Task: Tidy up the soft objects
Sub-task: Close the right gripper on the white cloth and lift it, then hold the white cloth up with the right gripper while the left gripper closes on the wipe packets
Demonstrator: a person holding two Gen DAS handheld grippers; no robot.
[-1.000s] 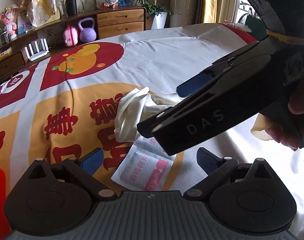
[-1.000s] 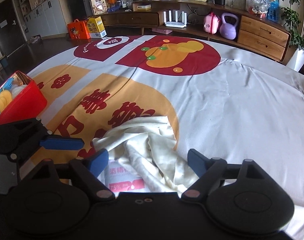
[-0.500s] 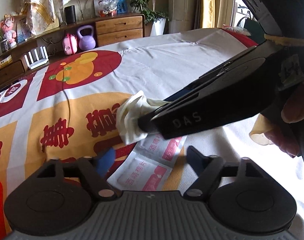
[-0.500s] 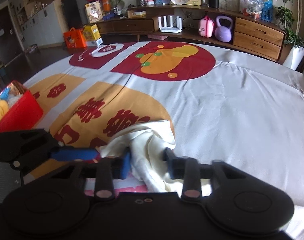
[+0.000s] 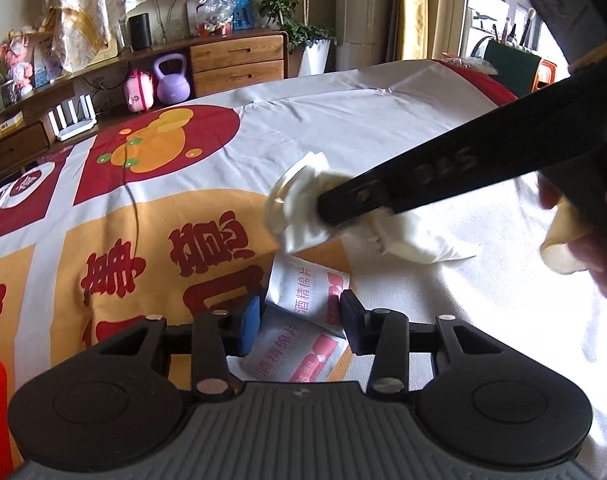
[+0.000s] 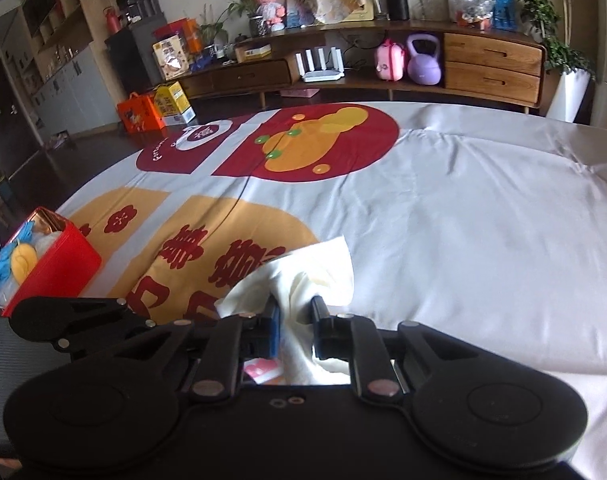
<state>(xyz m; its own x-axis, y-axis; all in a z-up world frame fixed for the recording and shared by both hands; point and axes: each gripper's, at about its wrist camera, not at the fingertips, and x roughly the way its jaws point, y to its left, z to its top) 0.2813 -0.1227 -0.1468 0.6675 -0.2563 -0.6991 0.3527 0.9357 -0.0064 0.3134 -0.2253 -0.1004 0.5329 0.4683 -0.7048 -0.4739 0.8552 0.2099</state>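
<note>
Both jaws, wide apart 1 second ago, are closing: the right gripper [image 6: 295,322] now pinches the cream soft cloth [image 6: 303,272] at lower centre, the left gripper [image 5: 299,322] brackets 2 white-and-pink wipe sachets [image 5: 303,320], so lifting can begin.

The far half of the table [image 6: 463,208], from the white cloth on the right to the red gourd print, lies bare and gives a hand or tongs free passage. Near the front the room is tight: the right tongs [image 6: 295,322], closing on the bunched cream cloth [image 6: 315,268], reach slantwise across just above and beyond the left tongs [image 5: 299,316], which are closing around the wipe packets [image 5: 303,320]. At the table's left edge the open red tin [image 6: 59,264], filled with soft things, blocks a low sweep that way.
</note>
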